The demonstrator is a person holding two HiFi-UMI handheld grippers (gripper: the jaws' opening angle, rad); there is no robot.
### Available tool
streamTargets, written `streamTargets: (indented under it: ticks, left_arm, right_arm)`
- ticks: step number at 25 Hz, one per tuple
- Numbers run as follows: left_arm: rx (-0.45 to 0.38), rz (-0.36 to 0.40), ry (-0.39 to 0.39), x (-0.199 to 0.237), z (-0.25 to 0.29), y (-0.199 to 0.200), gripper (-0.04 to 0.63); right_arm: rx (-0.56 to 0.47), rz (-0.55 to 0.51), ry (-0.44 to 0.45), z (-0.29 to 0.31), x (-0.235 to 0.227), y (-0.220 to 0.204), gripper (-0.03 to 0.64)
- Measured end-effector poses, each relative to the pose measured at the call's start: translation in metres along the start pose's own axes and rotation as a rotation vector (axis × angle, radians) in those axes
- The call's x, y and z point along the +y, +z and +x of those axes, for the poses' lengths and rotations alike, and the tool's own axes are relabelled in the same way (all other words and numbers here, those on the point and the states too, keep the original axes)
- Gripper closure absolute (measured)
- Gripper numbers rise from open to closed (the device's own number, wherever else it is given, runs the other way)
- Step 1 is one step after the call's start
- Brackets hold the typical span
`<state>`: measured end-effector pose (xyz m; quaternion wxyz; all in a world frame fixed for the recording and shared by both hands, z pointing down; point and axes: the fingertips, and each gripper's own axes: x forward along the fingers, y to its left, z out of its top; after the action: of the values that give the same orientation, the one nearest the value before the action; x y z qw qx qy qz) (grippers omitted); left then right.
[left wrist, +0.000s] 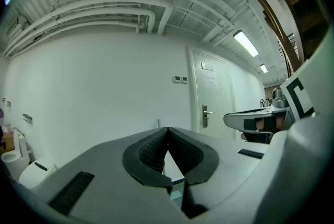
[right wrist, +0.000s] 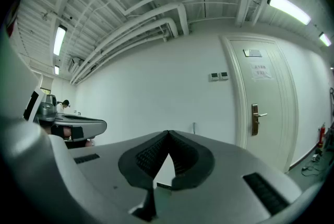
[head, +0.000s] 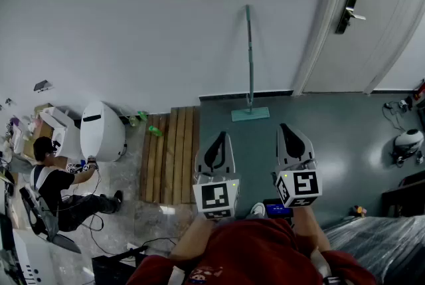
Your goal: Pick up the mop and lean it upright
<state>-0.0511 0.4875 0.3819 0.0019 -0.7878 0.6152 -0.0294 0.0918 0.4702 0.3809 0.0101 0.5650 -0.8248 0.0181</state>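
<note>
The mop stands upright against the white wall, with its thin teal handle (head: 250, 54) rising from a flat teal head (head: 250, 114) on the grey floor. My left gripper (head: 219, 137) and right gripper (head: 286, 128) hover side by side well short of it, pointing toward the wall. Both are shut with nothing between the jaws. In the left gripper view the jaws (left wrist: 167, 129) meet at the tips, and the mop handle's top (left wrist: 158, 123) pokes up just behind them. The right gripper's jaws (right wrist: 168, 132) are likewise closed, with the handle (right wrist: 194, 126) beyond.
A white door (head: 378, 24) with a metal lever (head: 348, 12) is right of the mop. Wooden slats (head: 171, 154), a green bottle (head: 155, 131) and a white rounded appliance (head: 101, 131) lie to the left, where a person (head: 56, 187) crouches. A white device (head: 407, 143) sits far right.
</note>
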Motion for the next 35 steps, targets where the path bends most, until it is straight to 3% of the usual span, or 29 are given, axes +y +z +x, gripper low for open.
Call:
streamTargets:
  ticks: [21, 25, 35]
  left_arm:
    - [0.028, -0.016, 0.042, -0.075, 0.037, -0.004, 0.581]
    - [0.032, 0.012, 0.043, -0.077, 0.048, -0.008, 0.581]
    - [0.037, -0.01, 0.02, -0.053, 0.108, -0.027, 0.581]
  right_arm:
    - [0.009, 0.024, 0.04, -0.01, -0.087, -0.018, 0.598]
    - [0.024, 0.038, 0.031, 0.003, -0.097, -0.023, 0.598]
    - [0.0, 0.0, -0.019, 0.059, -0.113, -0.028, 0.598]
